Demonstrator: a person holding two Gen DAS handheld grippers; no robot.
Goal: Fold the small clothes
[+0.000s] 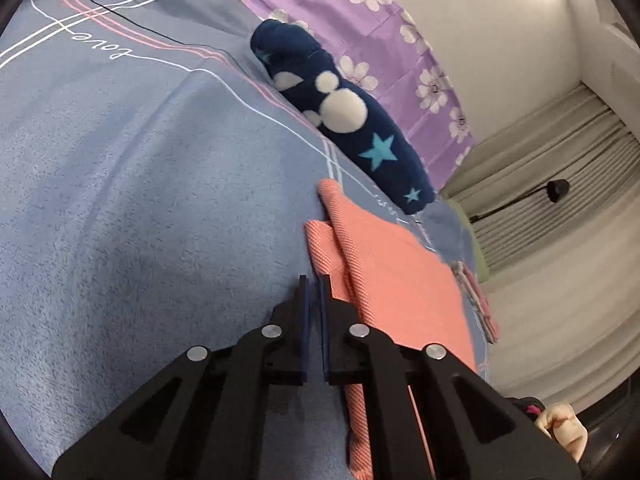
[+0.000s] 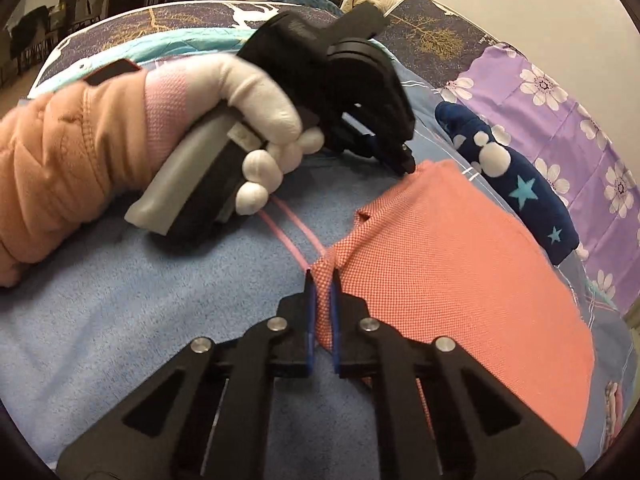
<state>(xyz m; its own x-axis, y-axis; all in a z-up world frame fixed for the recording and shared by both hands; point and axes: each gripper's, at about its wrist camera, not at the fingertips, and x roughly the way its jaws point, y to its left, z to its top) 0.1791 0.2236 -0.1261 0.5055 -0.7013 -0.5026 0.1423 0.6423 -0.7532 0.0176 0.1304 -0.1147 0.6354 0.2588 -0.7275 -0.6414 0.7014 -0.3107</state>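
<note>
A salmon-orange small garment (image 2: 452, 248) lies on the blue blanket (image 2: 120, 320); it also shows in the left wrist view (image 1: 400, 280). My right gripper (image 2: 323, 280) is shut on a bunched corner of the garment, with cloth between its blue pads. My left gripper (image 1: 314, 280) has its jaws nearly together with nothing between them, at the garment's left edge. In the right wrist view the left gripper (image 2: 406, 164), held by a white-gloved hand (image 2: 264, 120), has its tips at the garment's far corner.
A rolled navy cloth with white dots and blue stars (image 1: 352, 120) lies beyond the garment, also in the right wrist view (image 2: 516, 184). A purple flowered sheet (image 1: 360, 32) lies behind it. A folded patterned item (image 1: 476, 300) sits at the bed's edge. Curtains (image 1: 560, 184) hang beyond.
</note>
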